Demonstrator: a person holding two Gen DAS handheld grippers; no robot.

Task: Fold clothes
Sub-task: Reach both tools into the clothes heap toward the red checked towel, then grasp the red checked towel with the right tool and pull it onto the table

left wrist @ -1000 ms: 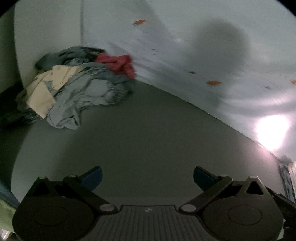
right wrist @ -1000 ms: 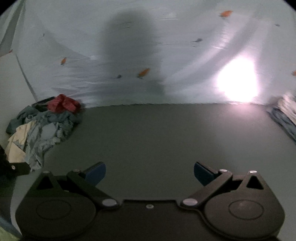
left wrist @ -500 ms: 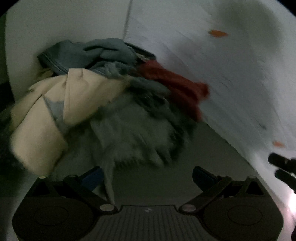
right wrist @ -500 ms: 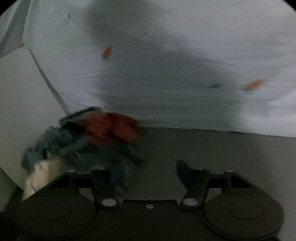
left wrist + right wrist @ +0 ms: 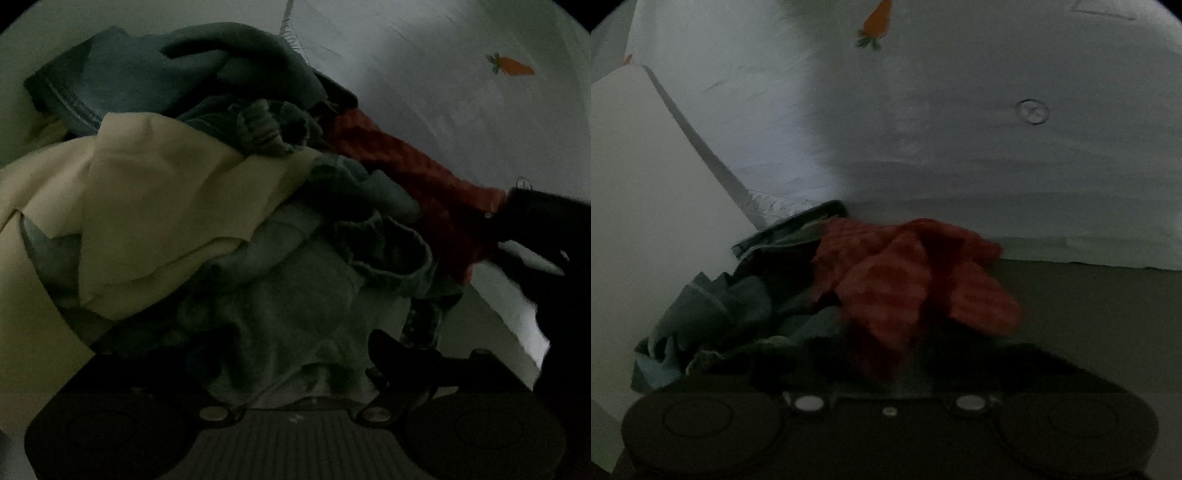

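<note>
A heap of clothes fills the left wrist view: a cream garment (image 5: 147,206), a teal one (image 5: 122,74), a grey-blue one (image 5: 295,295) and a red garment (image 5: 406,173). My left gripper (image 5: 295,354) is pushed into the heap, and its jaws are closing with grey-blue cloth bunched between the fingers. My right gripper (image 5: 890,365) is shut on the red garment (image 5: 897,280), whose folds rise just above its hidden fingertips. From the left wrist view the right gripper (image 5: 506,206) is a dark shape at the red cloth's right end.
The heap lies in a corner of a grey surface (image 5: 1089,302). Behind it hangs a white sheet printed with carrots (image 5: 875,22), and a plain white panel (image 5: 646,184) stands on the left. Bare grey surface stretches to the right of the heap.
Both grippers swept left across the grey surface into the clothes heap. The right jaws went from wide open to shut at the red garment. The left jaws now straddle grey-blue cloth.
</note>
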